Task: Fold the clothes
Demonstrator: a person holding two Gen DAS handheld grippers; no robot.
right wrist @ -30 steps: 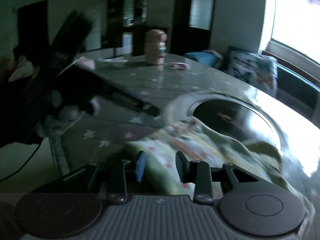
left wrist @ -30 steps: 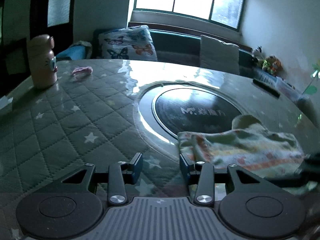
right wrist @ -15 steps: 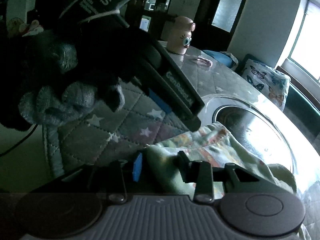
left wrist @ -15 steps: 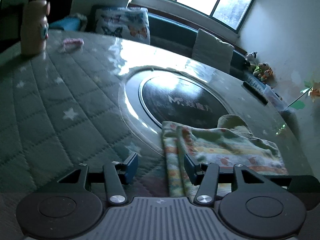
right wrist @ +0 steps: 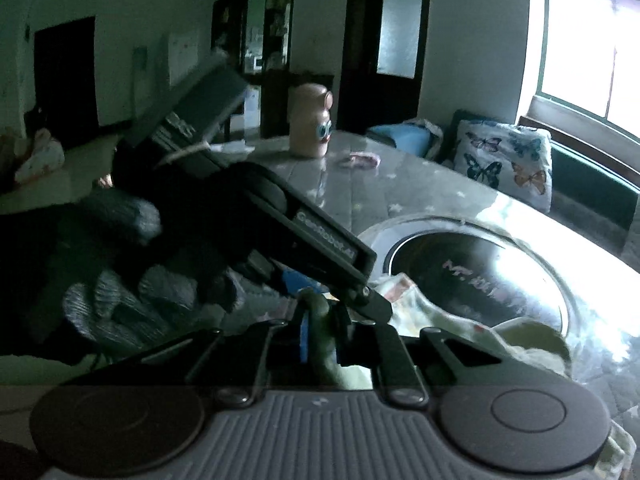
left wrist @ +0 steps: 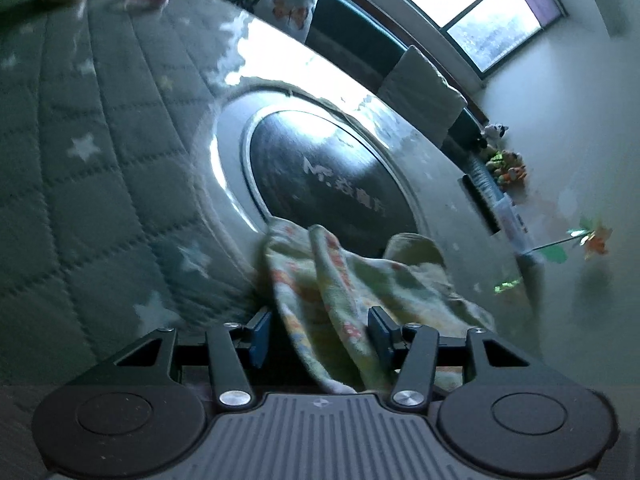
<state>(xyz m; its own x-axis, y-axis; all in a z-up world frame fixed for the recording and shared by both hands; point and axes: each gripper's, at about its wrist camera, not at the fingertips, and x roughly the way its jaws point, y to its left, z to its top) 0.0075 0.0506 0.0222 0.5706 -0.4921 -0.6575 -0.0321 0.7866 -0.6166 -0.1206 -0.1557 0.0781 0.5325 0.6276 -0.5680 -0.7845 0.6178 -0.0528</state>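
Note:
A pale green garment with an orange and red print [left wrist: 344, 280] lies bunched on the table at the near rim of the dark round inset. My left gripper [left wrist: 318, 334] is open with the cloth's edge lying between its fingers. My right gripper [right wrist: 320, 340] is shut on a fold of the same garment [right wrist: 404, 300], which rises between the blue pads. In the right wrist view the left gripper's body and the gloved hand holding it [right wrist: 132, 276] sit just to the left, very close.
The table has a quilted green cover with white stars [left wrist: 80, 168] and a glossy round black inset [left wrist: 320, 172]. A peach character bottle [right wrist: 310, 126] and a small pink item [right wrist: 362, 159] stand at the far side. A butterfly cushion [right wrist: 506, 160] lies on the bench under the window.
My left gripper has pushed forward over the garment's edge, so cloth now lies between its open fingers. My right gripper has closed on a fold of the cloth.

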